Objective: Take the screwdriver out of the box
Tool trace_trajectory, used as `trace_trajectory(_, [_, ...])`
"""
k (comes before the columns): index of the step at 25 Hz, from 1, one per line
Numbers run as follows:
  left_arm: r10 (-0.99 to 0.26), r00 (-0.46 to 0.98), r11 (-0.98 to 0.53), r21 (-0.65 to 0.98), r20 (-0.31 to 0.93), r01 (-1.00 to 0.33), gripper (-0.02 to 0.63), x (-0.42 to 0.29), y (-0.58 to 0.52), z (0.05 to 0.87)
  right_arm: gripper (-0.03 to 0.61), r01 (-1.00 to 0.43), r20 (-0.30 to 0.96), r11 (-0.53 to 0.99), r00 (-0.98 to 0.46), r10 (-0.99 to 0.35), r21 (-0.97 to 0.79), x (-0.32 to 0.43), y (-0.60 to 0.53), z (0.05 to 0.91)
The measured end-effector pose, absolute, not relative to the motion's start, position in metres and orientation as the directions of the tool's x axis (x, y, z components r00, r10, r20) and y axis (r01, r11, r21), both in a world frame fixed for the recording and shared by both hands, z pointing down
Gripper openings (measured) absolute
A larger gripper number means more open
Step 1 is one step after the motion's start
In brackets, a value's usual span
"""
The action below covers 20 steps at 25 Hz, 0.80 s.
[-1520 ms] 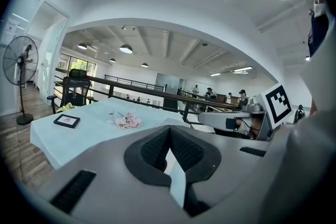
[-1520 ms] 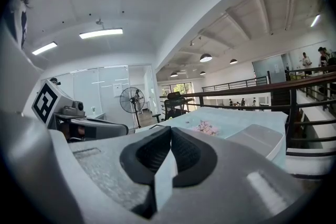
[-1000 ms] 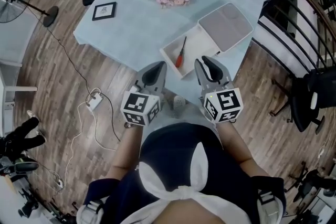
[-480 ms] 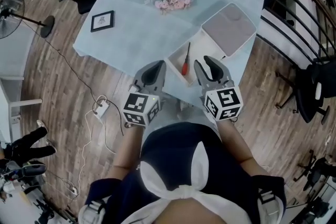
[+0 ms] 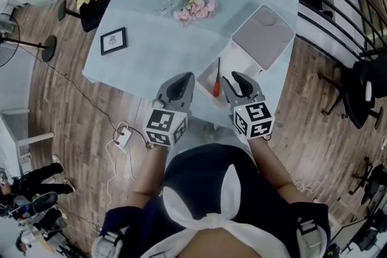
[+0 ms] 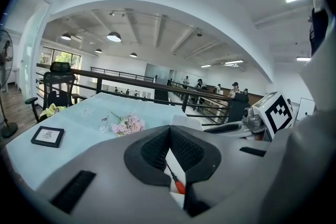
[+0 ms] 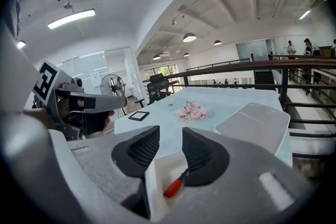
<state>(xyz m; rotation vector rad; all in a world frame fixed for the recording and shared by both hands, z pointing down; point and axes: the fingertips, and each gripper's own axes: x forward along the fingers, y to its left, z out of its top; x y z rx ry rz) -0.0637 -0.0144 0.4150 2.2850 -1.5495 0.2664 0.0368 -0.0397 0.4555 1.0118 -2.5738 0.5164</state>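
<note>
Right now my right gripper (image 5: 237, 85) hovers spread at the near edge of the open white rectangular box (image 5: 230, 57); its jaws have just been opening and pinch nothing. The red-handled screwdriver (image 5: 216, 83) lies inside the box, at the centre of the head view, between my two grippers. My left gripper (image 5: 179, 86) is pressed together and empty, over the pale blue bench (image 5: 151, 45).

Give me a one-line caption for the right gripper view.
Right gripper, jaws just opened and empty, aimed at the red-handled screwdriver lying in the open white box on the pale blue table.
</note>
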Motion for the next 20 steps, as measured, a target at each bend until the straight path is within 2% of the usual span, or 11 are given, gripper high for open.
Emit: trace_trajectory(20, [-0.762, 0.484, -0.426, 0.229, 0.431, -0.875, 0.015, -0.085, -0.061, 0.462, 0.133, -0.745, 0.63, 0.634, -0.597, -0.497, -0.206, 0.012, -0.065, 0.543])
